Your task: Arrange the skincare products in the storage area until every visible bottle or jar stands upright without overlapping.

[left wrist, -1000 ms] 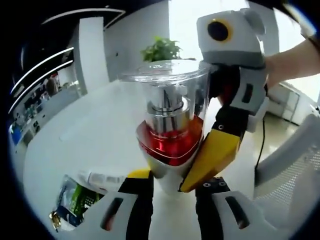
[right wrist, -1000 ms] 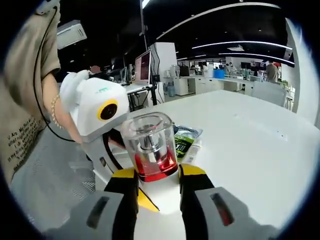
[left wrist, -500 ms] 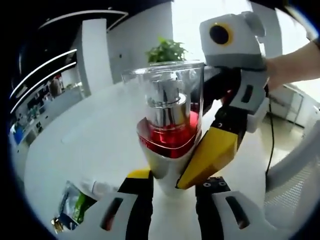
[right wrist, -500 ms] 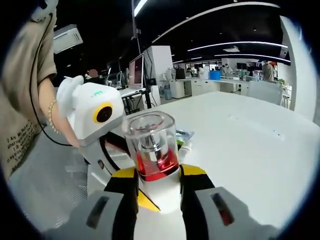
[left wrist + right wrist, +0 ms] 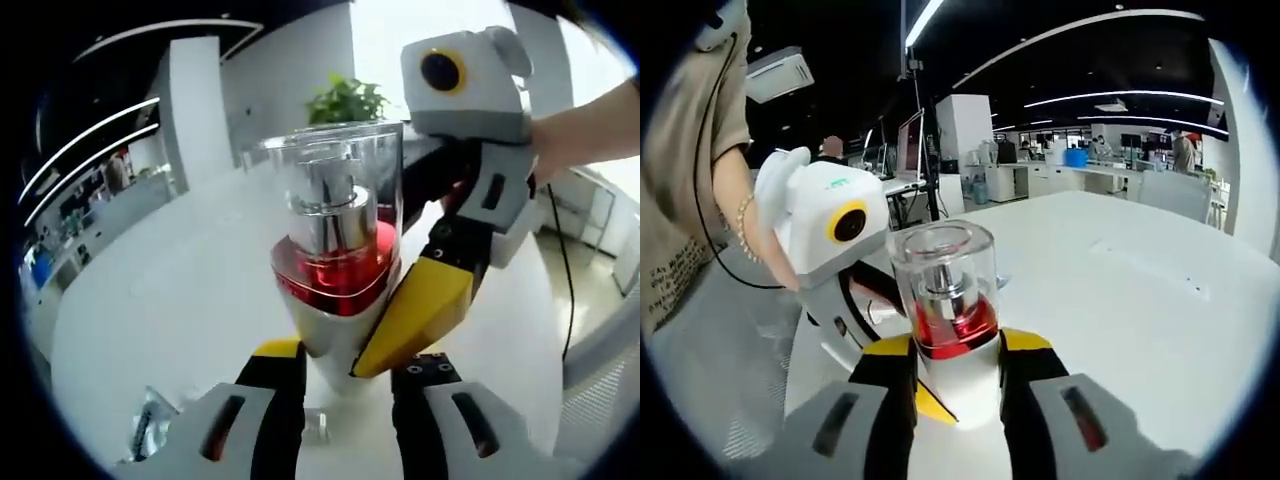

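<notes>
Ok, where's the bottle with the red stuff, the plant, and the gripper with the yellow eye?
bottle (image 5: 340,270): left gripper view, on its red middle.
plant (image 5: 348,102): left gripper view, on the green leaves behind the bottle.
right gripper (image 5: 395,330): left gripper view, on its yellow finger beside the bottle.

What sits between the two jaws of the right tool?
In the right gripper view, the white base of the red pump bottle sits between the right tool's jaws.

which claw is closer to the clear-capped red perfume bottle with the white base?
Right, barely. The right claw clamps the clear-capped red perfume bottle by its white base from both sides; the left claw straddles the same base, contact unclear.
</notes>
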### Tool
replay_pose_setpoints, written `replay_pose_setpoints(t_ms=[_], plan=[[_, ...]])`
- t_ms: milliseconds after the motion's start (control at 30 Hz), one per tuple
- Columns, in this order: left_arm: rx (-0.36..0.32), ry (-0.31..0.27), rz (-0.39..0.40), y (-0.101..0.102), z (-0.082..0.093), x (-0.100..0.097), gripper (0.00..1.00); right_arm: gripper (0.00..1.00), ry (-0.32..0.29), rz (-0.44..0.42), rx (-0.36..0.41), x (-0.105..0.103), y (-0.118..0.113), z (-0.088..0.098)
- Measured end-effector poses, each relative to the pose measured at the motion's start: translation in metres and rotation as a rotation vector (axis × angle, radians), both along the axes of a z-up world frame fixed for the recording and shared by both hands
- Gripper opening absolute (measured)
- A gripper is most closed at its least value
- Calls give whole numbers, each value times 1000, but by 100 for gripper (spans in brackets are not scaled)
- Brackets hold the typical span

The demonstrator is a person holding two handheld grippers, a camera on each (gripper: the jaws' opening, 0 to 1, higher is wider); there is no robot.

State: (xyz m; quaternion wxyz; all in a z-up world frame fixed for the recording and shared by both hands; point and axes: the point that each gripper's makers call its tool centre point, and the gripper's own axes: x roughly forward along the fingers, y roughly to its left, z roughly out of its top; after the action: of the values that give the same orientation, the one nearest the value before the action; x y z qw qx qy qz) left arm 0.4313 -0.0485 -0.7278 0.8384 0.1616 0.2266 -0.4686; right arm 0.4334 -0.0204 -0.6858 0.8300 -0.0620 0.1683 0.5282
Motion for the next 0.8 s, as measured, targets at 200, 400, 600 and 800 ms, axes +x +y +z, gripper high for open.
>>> replay_pose_setpoints(t_ms=[200, 400, 600, 800], plan=[[16, -14, 2, 2, -1, 15, 30, 31, -9, 5, -2, 13, 2, 1], [23, -9, -11, 1, -1, 27, 30, 30, -16, -1, -3, 25, 1, 1], [19, -5, -5, 0, -1, 34, 30, 30, -15, 6, -8, 31, 1, 2], [12, -2, -2, -1, -1, 37, 29, 30, -15, 7, -15, 33, 0, 2]])
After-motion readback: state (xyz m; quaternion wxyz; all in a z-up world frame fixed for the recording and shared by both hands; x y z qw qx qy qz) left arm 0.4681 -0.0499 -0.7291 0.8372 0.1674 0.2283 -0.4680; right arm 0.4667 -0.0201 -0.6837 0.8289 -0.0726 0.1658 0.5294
